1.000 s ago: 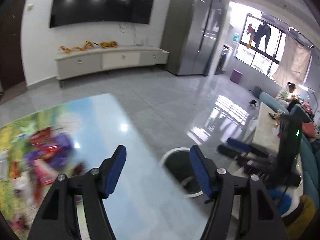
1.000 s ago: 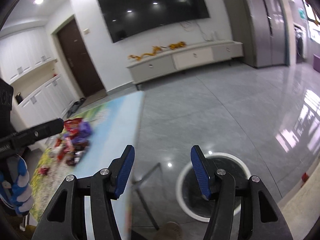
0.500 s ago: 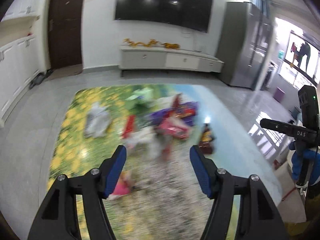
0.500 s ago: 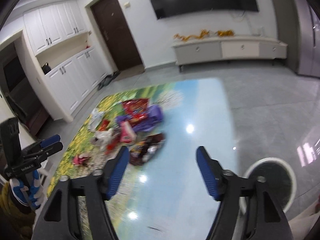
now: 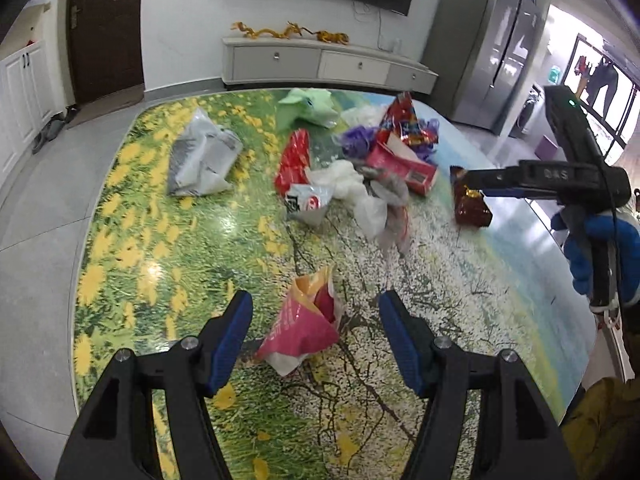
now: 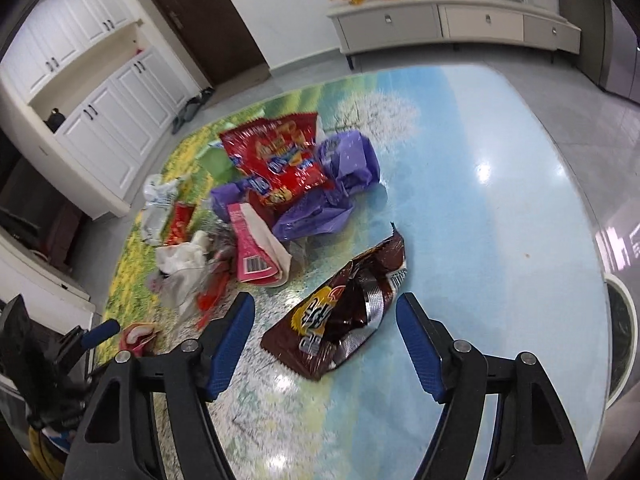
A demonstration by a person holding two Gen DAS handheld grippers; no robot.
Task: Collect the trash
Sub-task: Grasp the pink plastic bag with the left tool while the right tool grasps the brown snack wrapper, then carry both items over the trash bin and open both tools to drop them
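Trash lies scattered on a table with a meadow print. My left gripper is open and empty, its blue pads either side of a pink and orange snack bag just ahead. My right gripper is open and empty, straddling a dark brown snack wrapper, which also shows in the left wrist view. Farther off lie a red chip bag, a purple plastic bag, a pink box, white plastic bags, a grey bag and a green bag.
A round white-rimmed bin stands on the floor past the table's right edge. The right gripper's body and the gloved hand show at the right of the left wrist view. A low white cabinet and a dark door stand beyond.
Both grippers have swung from the bin and floor back over the table. Each now hovers low over a wrapper, jaws still open.
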